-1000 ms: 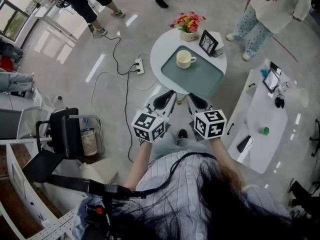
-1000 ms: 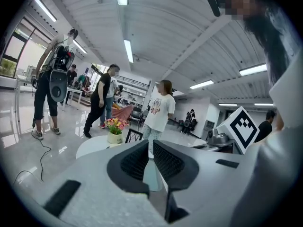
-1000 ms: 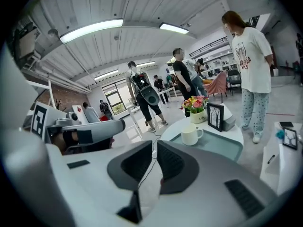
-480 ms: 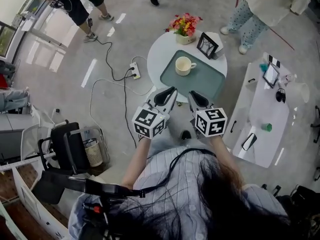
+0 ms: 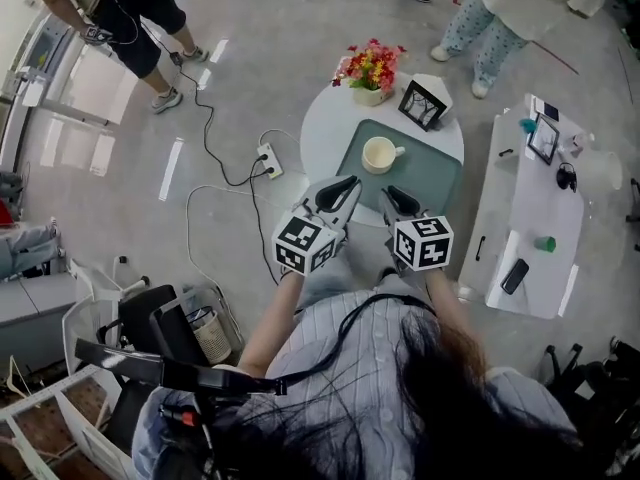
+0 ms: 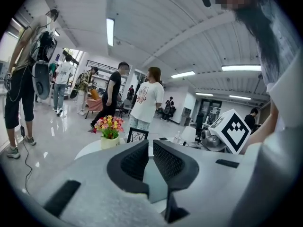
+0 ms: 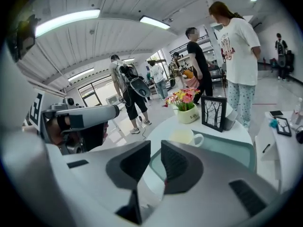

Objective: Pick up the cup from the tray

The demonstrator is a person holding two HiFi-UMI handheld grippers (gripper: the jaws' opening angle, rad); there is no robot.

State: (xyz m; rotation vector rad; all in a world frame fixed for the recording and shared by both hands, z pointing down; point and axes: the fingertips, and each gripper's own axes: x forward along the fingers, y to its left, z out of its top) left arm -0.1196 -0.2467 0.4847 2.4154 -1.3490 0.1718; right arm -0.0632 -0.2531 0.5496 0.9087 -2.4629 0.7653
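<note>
A cream cup (image 5: 380, 154) stands upright with its handle to the right on a grey-green tray (image 5: 425, 175) on a round white table (image 5: 322, 128). Both grippers hover side by side just short of the table's near edge, pointing at the tray. My left gripper (image 5: 347, 182) is shut and holds nothing; its own view (image 6: 150, 145) shows only the table beyond the jaws. My right gripper (image 5: 390, 193) is likewise shut and empty. From the right gripper view (image 7: 155, 148) the cup (image 7: 184, 136) sits just past the jaws on the tray (image 7: 229, 148).
A flower pot (image 5: 372, 68) and a black picture frame (image 5: 421, 104) stand at the table's far edge. A power strip (image 5: 268, 160) with cables lies on the floor at left. A long white side table (image 5: 530, 218) is at right. Several people stand around.
The table and tray have come nearer to the grippers in the head view. Both grippers stay shut and side by side. The people in the background have shifted.
</note>
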